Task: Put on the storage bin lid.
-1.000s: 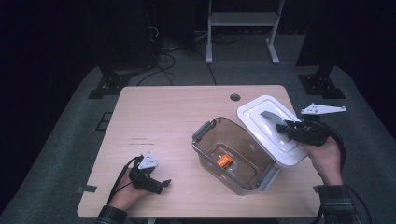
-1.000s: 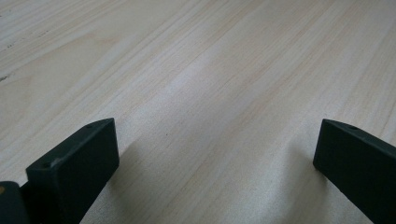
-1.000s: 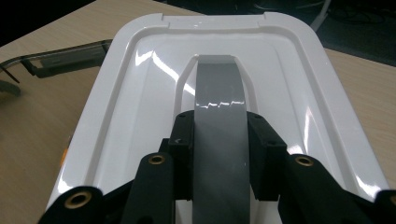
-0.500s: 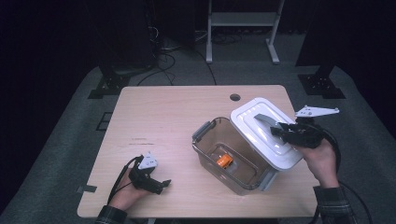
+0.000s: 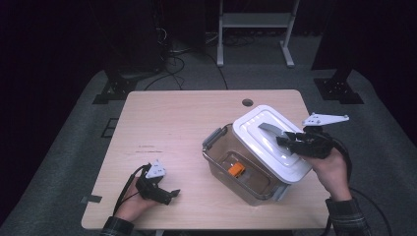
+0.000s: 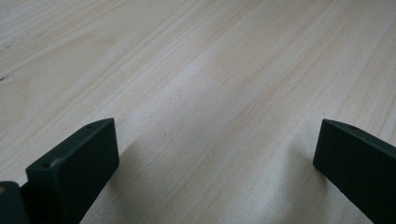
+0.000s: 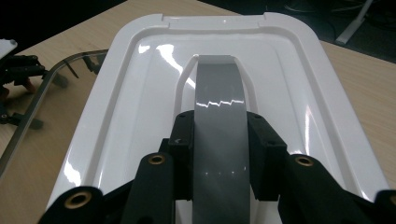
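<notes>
A clear plastic bin (image 5: 231, 182) stands at the table's right middle with a small orange thing (image 5: 236, 170) inside. Over its right part hangs the white lid (image 5: 268, 145), tilted, leaving the bin's left part uncovered. My right gripper (image 5: 287, 141) is shut on the lid's grey handle (image 5: 269, 129). In the right gripper view both jaws press the sides of the grey handle (image 7: 218, 107) across the white lid (image 7: 135, 98), with my right gripper (image 7: 219, 140) at mid handle. My left gripper (image 5: 168, 194) rests on the table at the front left, open, with bare wood between its jaws (image 6: 215, 154).
The wooden table (image 5: 177, 123) has a small round hole (image 5: 247, 103) near its far edge. The bin's rim (image 7: 42, 102) shows left of the lid in the right gripper view. Dark floor, cables and stand legs lie beyond the table.
My right gripper has carried the lid leftward, further over the bin. The left gripper has stayed where it was.
</notes>
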Tool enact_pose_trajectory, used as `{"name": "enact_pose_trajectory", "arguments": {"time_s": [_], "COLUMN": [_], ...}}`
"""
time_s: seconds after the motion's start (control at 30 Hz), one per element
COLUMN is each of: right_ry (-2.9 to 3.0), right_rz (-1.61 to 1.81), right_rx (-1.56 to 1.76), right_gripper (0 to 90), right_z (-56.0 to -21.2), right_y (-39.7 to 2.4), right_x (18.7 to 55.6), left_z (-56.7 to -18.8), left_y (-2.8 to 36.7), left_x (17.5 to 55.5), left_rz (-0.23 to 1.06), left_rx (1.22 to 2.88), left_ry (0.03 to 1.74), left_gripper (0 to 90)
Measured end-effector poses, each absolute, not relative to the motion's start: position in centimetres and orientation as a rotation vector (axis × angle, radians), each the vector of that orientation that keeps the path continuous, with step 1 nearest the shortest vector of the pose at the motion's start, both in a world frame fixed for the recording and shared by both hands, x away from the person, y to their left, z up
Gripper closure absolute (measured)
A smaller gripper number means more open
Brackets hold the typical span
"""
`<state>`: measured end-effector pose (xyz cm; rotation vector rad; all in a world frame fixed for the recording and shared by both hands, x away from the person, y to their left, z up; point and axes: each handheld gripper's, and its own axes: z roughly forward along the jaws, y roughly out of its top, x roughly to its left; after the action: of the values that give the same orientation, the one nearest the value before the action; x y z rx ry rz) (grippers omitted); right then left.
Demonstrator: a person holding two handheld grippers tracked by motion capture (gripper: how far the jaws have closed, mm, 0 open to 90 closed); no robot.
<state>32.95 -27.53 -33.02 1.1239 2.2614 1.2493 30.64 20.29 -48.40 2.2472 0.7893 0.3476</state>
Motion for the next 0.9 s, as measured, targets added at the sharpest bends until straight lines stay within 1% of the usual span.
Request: {"name": "enact_pose_trajectory", "arguments": {"time_s": [0.9], "right_ry": [2.390], "right_rz": [1.235], "right_rx": [1.022], "right_gripper": [66.2], "right_z": [-33.8], "right_y": [-22.3], "right_x": [32.1], "left_z": [-48.4], "left_y": [20.3], "left_x": [30.7], "left_rz": [0.348], "left_rx": [2.247], "left_ry": [0.788], "left_gripper": [0.0]}}
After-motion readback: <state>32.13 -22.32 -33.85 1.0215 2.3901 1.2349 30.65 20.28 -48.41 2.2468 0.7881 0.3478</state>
